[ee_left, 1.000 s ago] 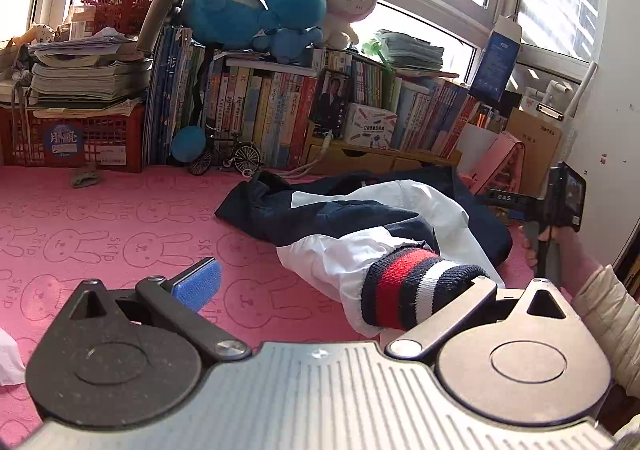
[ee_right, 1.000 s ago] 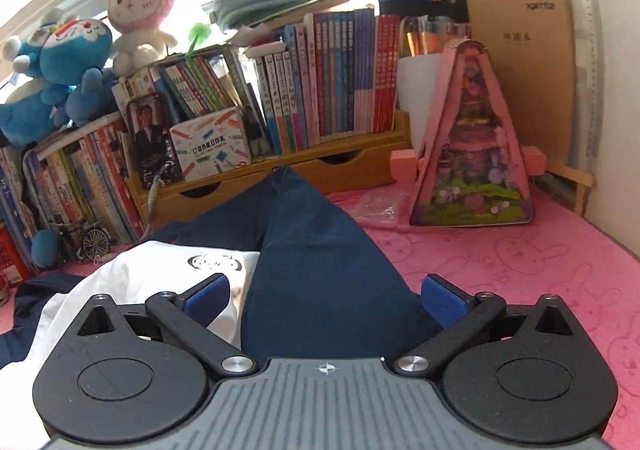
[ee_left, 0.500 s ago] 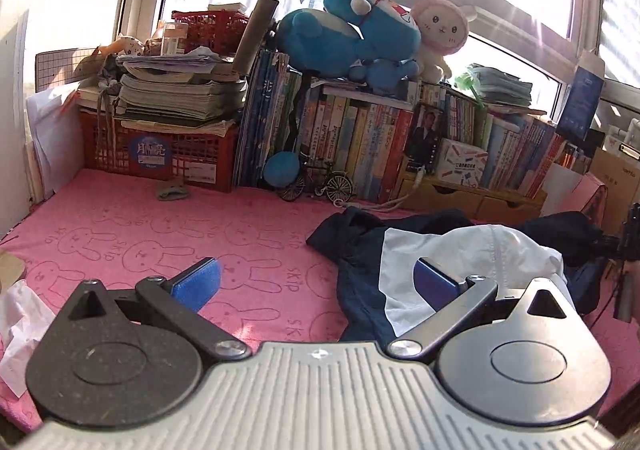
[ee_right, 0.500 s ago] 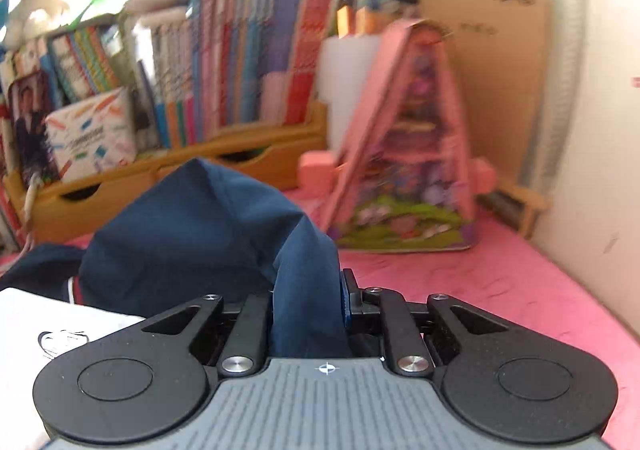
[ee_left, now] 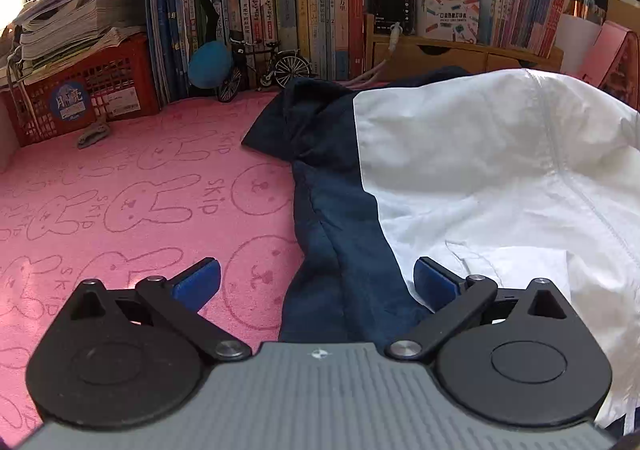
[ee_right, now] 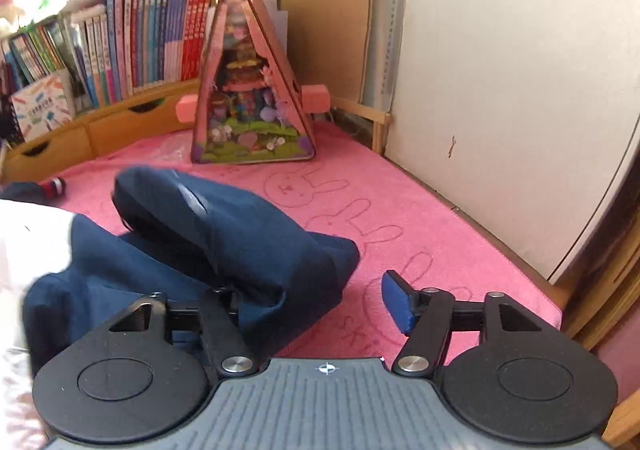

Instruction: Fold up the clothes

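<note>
My left tongs (ee_left: 316, 282) gape wide over the jacket (ee_left: 460, 170), which lies crumpled on the pink mat (ee_left: 120, 190). My right tongs (ee_right: 316, 302) have just been opening, the navy sleeve (ee_right: 240, 234) loose between them. It looks light, floppy, slippery; I'd grab seams.

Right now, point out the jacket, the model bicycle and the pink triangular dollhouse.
jacket (ee_left: 480, 170): left wrist view, on its white panel.
model bicycle (ee_left: 292, 68): left wrist view, on its rear wheel.
pink triangular dollhouse (ee_right: 250, 106): right wrist view, on its clear front.
</note>
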A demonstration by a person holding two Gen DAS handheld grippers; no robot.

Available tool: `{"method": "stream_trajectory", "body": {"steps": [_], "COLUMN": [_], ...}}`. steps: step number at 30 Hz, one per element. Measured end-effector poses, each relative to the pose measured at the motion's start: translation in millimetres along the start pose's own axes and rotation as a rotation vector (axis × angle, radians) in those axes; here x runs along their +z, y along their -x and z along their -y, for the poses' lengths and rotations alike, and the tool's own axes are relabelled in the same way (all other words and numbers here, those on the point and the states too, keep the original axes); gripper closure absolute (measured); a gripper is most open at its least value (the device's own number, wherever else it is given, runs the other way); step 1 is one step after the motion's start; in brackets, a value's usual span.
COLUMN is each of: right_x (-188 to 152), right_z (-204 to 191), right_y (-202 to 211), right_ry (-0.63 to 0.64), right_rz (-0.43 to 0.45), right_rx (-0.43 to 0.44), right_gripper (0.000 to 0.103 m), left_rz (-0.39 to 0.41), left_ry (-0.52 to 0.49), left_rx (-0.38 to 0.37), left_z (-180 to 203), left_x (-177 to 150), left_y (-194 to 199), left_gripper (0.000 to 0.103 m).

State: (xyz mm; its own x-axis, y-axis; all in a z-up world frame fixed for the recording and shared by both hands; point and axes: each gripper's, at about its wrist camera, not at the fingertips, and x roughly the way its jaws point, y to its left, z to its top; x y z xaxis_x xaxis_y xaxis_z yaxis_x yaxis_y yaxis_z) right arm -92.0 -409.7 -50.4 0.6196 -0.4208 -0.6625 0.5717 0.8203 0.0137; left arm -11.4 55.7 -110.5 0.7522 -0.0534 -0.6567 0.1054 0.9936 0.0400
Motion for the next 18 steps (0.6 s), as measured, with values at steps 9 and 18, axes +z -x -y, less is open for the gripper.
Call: {"method": "stream_trajectory", "body": {"steps": [9,18], "right_x": [58.3,67.6], "right_z": [-147.7,-407.7], "right_y": [71.6,-59.6], "right_ry": [0.024,0.165], "right_rz": [0.042,-0.226], "right_rx": [0.669,0.59], "right_gripper": [0.0,0.0], "left_rz": [0.002,0.06], "left_ry": [0.079,0.103], "left_rx": [-0.011,0.012], "left_z": [-3.0,0.6], "left_x": [-38.2,-41.3], "left_y": [5.5,4.4], "left_gripper": [0.0,0.0]}}
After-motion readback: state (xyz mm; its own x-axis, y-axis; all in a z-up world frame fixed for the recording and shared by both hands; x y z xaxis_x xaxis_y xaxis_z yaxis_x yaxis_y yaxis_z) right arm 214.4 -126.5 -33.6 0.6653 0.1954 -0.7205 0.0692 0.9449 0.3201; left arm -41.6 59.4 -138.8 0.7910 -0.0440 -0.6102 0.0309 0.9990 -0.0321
